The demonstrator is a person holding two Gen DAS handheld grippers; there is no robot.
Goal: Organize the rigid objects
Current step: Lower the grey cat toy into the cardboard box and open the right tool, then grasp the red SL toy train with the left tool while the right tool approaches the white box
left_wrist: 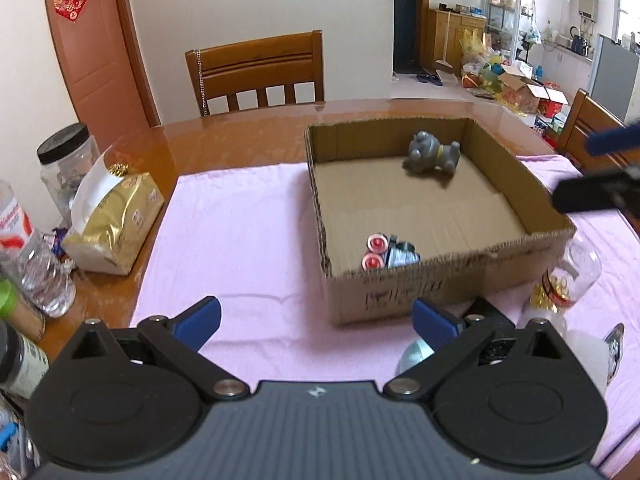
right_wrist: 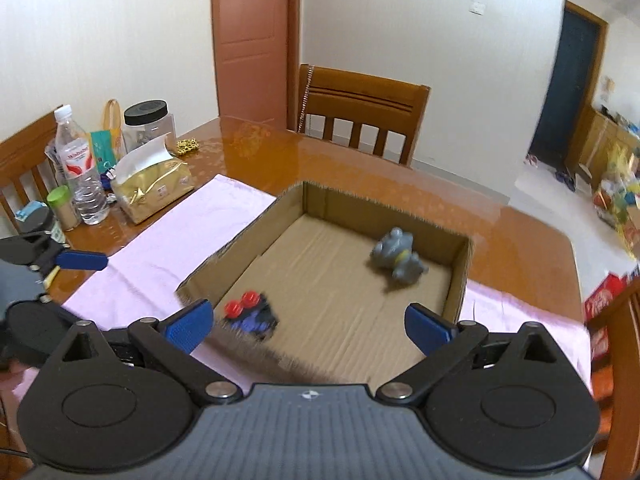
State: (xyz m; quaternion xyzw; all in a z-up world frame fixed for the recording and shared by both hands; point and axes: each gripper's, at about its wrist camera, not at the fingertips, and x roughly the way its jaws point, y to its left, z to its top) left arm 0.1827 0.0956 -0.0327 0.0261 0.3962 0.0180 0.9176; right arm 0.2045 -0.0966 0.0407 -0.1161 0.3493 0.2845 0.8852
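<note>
The left gripper (left_wrist: 316,320) hovers wide open over the pink cloth (left_wrist: 240,216), the shallow brown cardboard box (left_wrist: 400,288) just ahead holding a red-wheeled toy car (left_wrist: 384,252) and grey rubber bear (left_wrist: 434,154), while the right gripper (right_wrist: 308,324) gapes empty above it.

Open-topped cardboard box (left_wrist: 520,184) with bare floor between grey figure (left_wrist: 434,154) and toy car (left_wrist: 386,250), pink cloth (left_wrist: 240,220) clear to its left, bottles (right_wrist: 80,168) and tissue pack (left_wrist: 116,224) crowding bench edge (left_wrist: 224,136), glass jar (left_wrist: 572,276) beside box's right corner
</note>
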